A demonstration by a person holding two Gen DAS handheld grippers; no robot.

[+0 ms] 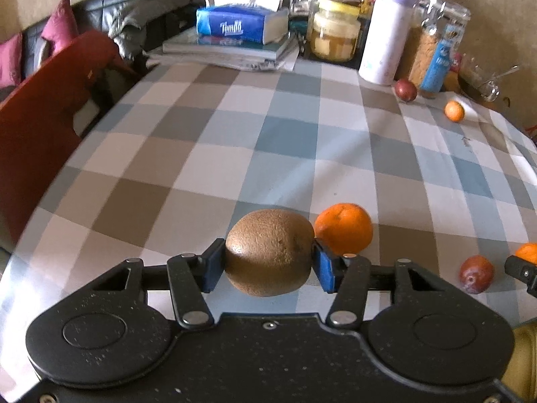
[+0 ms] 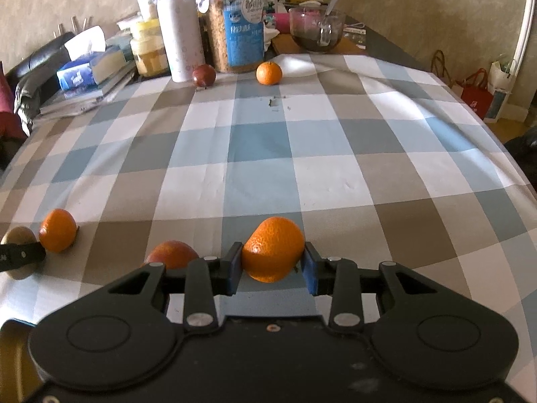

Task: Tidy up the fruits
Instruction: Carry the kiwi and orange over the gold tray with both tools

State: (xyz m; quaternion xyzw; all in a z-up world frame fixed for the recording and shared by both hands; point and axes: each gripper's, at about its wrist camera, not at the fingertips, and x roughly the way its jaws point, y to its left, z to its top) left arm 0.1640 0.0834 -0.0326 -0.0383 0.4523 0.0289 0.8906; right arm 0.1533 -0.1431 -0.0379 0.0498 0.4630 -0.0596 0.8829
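Brown and fuzzy, the kiwi (image 1: 270, 252) sits clamped between the blue pads of the left gripper (image 1: 268, 262), whose jaws close narrowly on its two ends. The right gripper (image 2: 272, 258) holds a mandarin (image 2: 273, 248) the same way, pads pressed to its sides. Both fruits hang low over the checked tabletop (image 2: 268, 141); whether either touches the cloth cannot be told.

By my reading the sorting is about midway. Near the grippers a loose cluster is forming: in the left view an orange (image 1: 344, 228) lies just beside the kiwi at 2 o'clock, and a plum (image 1: 476, 273) rests at 3 o'clock. In the right view that plum shows just beside the held mandarin at 9 o'clock. Two pieces remain well apart at the far end: a dark plum (image 2: 203, 75) at 11 o'clock and a small mandarin (image 2: 269, 73) at 12 o'clock, both near the jars. These look left to collect, and the two held fruits are not yet set down. No bowl or tray is visible, so the intended grouping is a guess.

Writing: the blue tissue pack (image 1: 241, 27) reads "Tempo". The blue label on the cereal jar (image 2: 243, 30) carries Chinese characters too small to read. The white flask (image 2: 179, 27) shows no legible text.
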